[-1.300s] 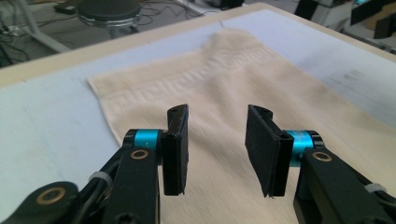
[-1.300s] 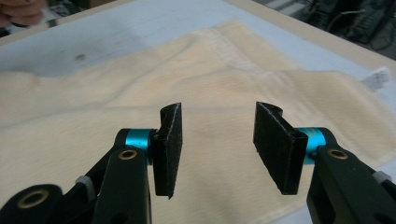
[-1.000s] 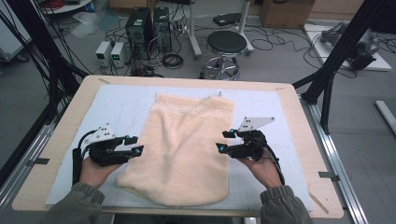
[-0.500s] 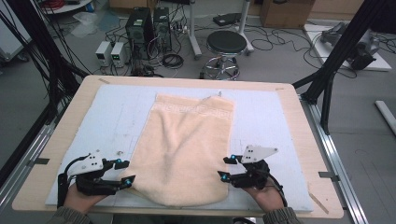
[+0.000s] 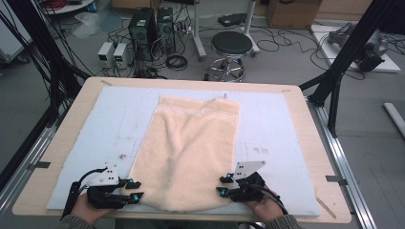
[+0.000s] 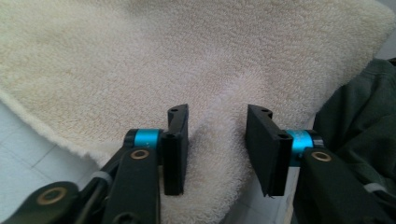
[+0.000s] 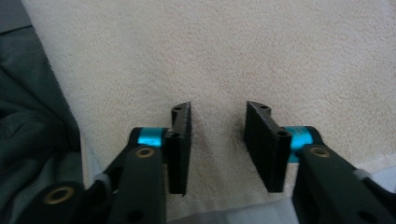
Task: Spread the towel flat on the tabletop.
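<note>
A cream towel (image 5: 188, 152) lies flat on a pale blue mat (image 5: 110, 124) on the desk (image 5: 305, 138), its patterned hem at the far end. The left claw (image 5: 135, 191) sits at the towel's near left corner, the right claw (image 5: 221, 185) at the near right corner. Both claws have just been closing, yet each is partly open, with a ridge of towel between the jaws and a gap beside each pad; neither pinches it.
</note>
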The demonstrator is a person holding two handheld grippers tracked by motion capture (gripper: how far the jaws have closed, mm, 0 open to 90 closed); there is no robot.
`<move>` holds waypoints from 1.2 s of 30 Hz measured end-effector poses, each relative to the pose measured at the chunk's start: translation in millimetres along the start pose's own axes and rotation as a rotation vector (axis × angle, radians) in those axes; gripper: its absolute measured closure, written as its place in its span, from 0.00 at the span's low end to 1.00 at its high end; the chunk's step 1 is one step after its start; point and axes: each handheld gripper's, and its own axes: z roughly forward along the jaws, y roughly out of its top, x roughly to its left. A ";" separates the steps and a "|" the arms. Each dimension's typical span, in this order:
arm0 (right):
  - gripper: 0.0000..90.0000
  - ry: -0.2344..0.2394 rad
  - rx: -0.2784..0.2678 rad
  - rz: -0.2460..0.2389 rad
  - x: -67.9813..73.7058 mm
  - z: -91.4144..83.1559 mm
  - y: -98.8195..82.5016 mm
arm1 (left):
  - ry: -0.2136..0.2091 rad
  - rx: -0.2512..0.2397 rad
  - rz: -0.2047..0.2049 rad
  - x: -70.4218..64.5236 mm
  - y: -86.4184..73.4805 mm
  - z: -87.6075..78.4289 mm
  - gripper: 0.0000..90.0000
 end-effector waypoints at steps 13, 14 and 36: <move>0.96 -0.077 -0.087 0.006 -18.2 -42.7 27.7 | -0.016 -0.157 -0.065 5.1 42.2 -18.2 0.91; 0.96 -0.096 -0.096 0.016 -24.6 -50.3 33.4 | 0.004 -0.214 -0.095 16.6 63.5 -22.6 0.91; 0.72 -0.188 -0.136 0.153 -88.1 -43.4 36.3 | 0.252 -0.194 -0.203 75.1 90.2 8.3 0.60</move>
